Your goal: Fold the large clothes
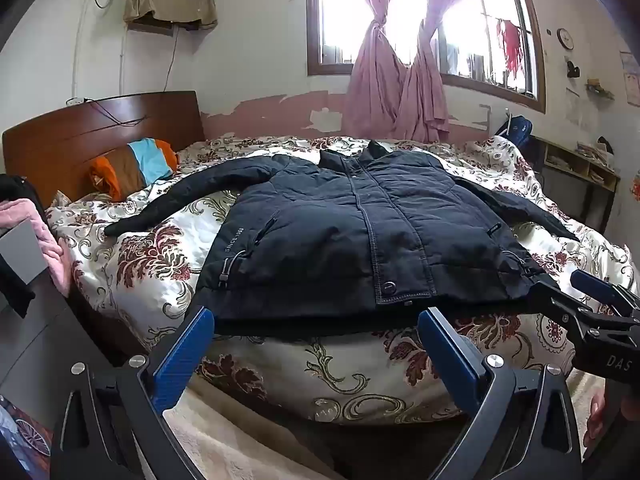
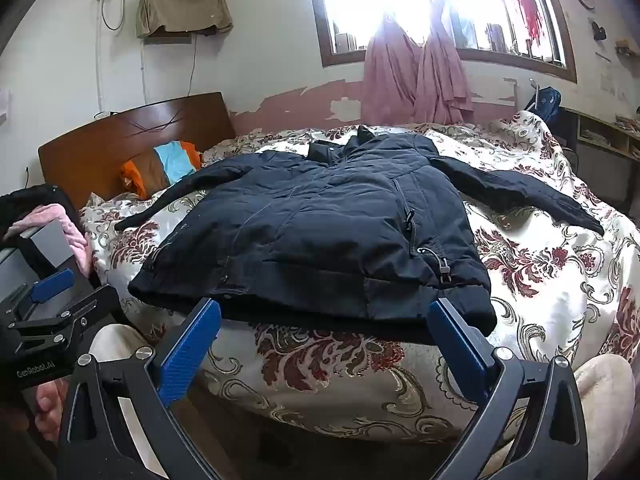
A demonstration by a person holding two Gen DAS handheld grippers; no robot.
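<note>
A dark navy padded jacket (image 1: 360, 224) lies flat, front up and zipped, on the bed, sleeves spread to both sides, hem toward me. It also shows in the right wrist view (image 2: 320, 232). My left gripper (image 1: 316, 320) is open and empty, its blue fingertips just short of the hem. My right gripper (image 2: 324, 312) is open and empty, its tips at the hem's edge. The right gripper shows at the right in the left wrist view (image 1: 576, 296); the left gripper shows at the left in the right wrist view (image 2: 60, 296).
The bed has a floral quilt (image 1: 336, 376) and a wooden headboard (image 1: 80, 132) at left. A striped pillow (image 1: 136, 168) lies by the headboard. A dark nightstand (image 1: 36, 328) with pink cloth stands at left. A shelf (image 1: 580, 168) stands at right, a curtained window (image 1: 400, 40) behind.
</note>
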